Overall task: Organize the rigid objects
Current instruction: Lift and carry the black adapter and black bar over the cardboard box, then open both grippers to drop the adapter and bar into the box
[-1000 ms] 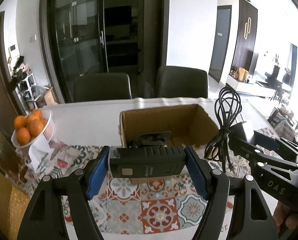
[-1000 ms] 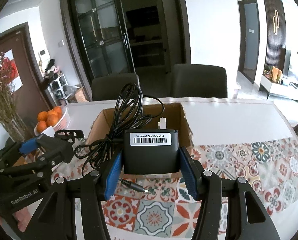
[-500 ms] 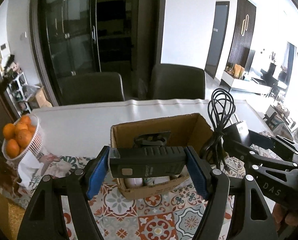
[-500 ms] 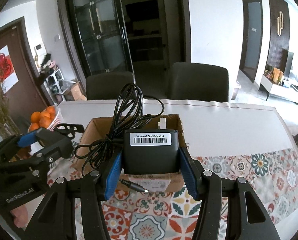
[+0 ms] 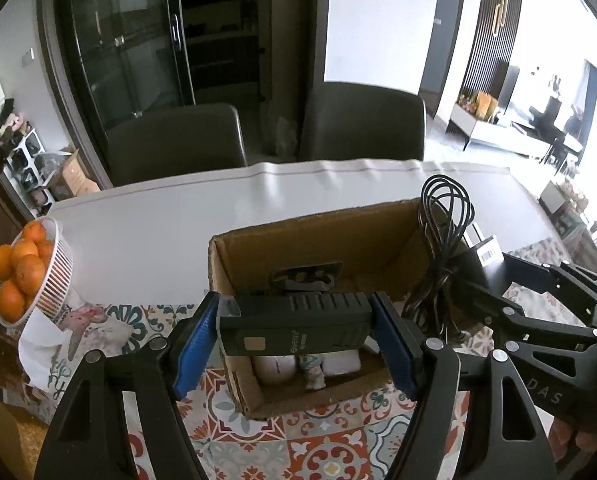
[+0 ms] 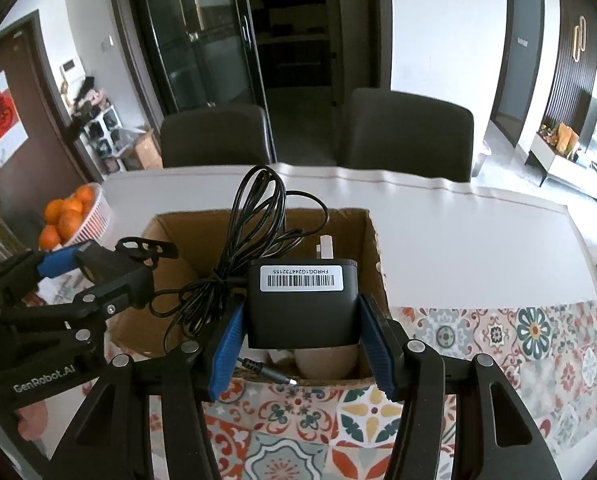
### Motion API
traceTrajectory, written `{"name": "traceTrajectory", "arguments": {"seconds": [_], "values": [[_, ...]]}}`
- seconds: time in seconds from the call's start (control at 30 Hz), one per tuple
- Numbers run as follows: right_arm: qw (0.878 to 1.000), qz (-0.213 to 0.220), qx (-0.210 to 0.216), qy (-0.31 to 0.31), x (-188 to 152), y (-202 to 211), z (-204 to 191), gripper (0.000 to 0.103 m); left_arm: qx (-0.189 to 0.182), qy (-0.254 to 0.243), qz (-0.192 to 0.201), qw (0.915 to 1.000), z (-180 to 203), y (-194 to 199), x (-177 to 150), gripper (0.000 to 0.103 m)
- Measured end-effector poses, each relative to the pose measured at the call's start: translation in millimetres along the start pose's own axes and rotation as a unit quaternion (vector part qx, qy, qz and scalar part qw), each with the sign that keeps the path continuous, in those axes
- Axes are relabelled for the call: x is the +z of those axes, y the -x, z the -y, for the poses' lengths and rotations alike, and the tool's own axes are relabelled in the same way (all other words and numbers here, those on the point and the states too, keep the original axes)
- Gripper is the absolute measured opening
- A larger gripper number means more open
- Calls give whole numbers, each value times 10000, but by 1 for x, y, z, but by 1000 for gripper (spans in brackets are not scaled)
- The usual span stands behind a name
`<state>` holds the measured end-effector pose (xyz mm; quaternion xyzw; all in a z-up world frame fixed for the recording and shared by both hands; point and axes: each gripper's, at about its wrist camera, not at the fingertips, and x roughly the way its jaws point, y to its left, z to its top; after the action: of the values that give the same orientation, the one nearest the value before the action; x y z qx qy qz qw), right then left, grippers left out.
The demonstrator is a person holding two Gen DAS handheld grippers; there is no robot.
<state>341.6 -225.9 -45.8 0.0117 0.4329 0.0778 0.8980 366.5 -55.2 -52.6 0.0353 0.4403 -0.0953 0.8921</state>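
The open brown cardboard box (image 5: pixel 322 240) is what both loads are heading for, and it's sitting dead centre in both views, right under and just past the fingertips. The left gripper (image 5: pixel 296 340) is clamping a flat black rectangular gadget with ribbed vents (image 5: pixel 294 320), which is lying crosswise, long axis running left to right across the frame, hanging over the box's near wall. The right gripper (image 6: pixel 302 332) is squeezing a chunky black power adapter with a white barcode sticker (image 6: pixel 301 304) by its two sides. It's pointing plug prongs away from the camera toward the top of the frame, with its bundled black cable (image 6: pixel 254 240) flopping up and left over the box opening and the barrel plug dangling below.

Both look about equally near the box; I'd guess the adapter is hovering slightly deeper over the opening, but the fisheye makes that hard to call. Some pale rounded things are already sitting on the box floor. So the drop is basically straight down for either one.
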Motion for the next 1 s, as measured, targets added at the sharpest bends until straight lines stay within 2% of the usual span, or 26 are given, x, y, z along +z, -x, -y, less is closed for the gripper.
{"name": "traceTrajectory", "arguments": {"seconds": [0.43,0.5,0.67,0.8,1.0], "values": [[9977,-605,30,303,1,-47,5,55,-77,39,-789,9968,-2,-47,-4,73],[9973,-661,58,313,-1,-53,5,52,-53,41,-833,9965,-2,-49,-6,73],[9978,-560,68,348,1,-52,4,52,-95,121,-793,9967,-5,-44,-2,75],[9984,-471,-31,297,2,-42,4,53,21,146,-607,9980,-5,-30,-2,84],[9992,-341,-216,-55,-3,-18,9,65,427,178,-294,9985,-4,1,-7,92]]}}
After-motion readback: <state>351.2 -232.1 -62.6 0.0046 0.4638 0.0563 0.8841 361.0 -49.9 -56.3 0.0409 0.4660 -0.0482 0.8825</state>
